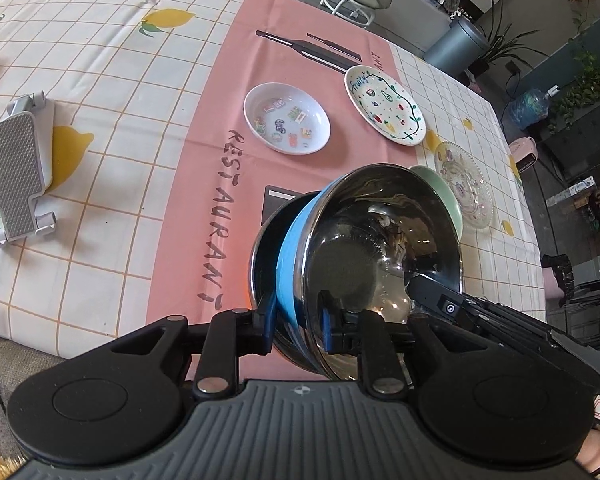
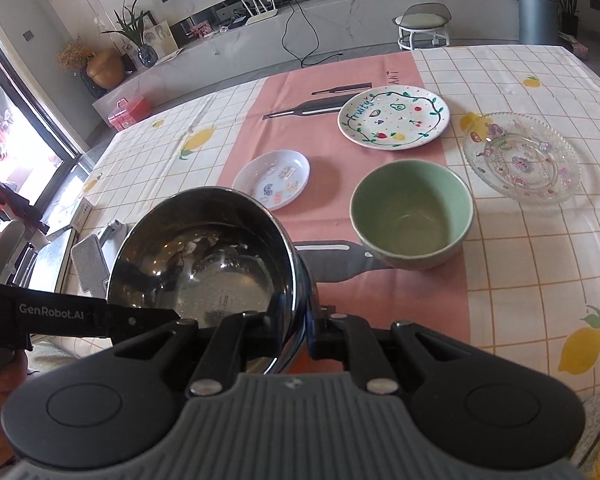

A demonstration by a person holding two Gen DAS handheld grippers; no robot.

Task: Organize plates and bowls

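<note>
both grippers angle downward: left gripper (image 1: 298,330) and right gripper (image 2: 296,334) fingers closed tight on something.

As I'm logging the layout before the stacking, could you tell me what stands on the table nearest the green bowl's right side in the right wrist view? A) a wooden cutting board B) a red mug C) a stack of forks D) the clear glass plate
D: the clear glass plate with a beaded rim lies just right of the green bowl, apart from it, on the checked tablecloth.
</note>
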